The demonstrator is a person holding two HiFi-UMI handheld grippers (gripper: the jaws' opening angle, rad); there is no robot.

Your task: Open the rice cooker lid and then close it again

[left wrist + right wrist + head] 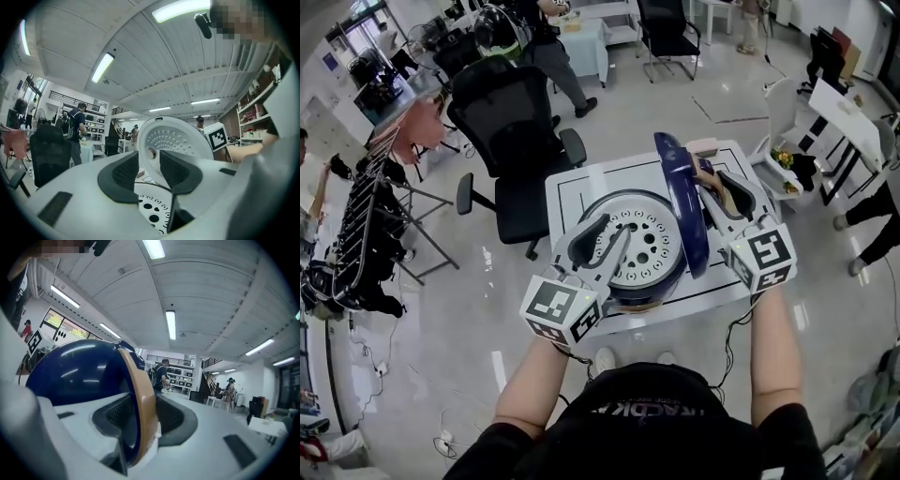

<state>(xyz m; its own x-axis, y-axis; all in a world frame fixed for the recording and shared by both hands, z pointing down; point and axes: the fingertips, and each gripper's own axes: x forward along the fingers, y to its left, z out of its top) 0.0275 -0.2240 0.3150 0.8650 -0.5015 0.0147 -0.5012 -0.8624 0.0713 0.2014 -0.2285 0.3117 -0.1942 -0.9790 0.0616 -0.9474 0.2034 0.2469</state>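
The rice cooker (pixel 630 292) stands on a white table (pixel 572 192) with its perforated steel inner plate (pixel 649 246) showing. Its dark blue lid (pixel 682 202) is up on edge at the cooker's right. My right gripper (pixel 712 185) straddles the lid's rim; in the right gripper view the tan rim (pixel 140 399) fills the gap between the pads of that gripper (pixel 140 416), which is shut on it. My left gripper (pixel 614 232) hovers over the inner plate, open and holding nothing. In the left gripper view the lid's white perforated underside (pixel 176 138) shows beyond the left gripper (pixel 149 168).
A black office chair (pixel 520 141) stands just behind the table at the left. A rack with cables (pixel 366 234) fills the far left. More tables, chairs and people stand further back and to the right (pixel 853 112).
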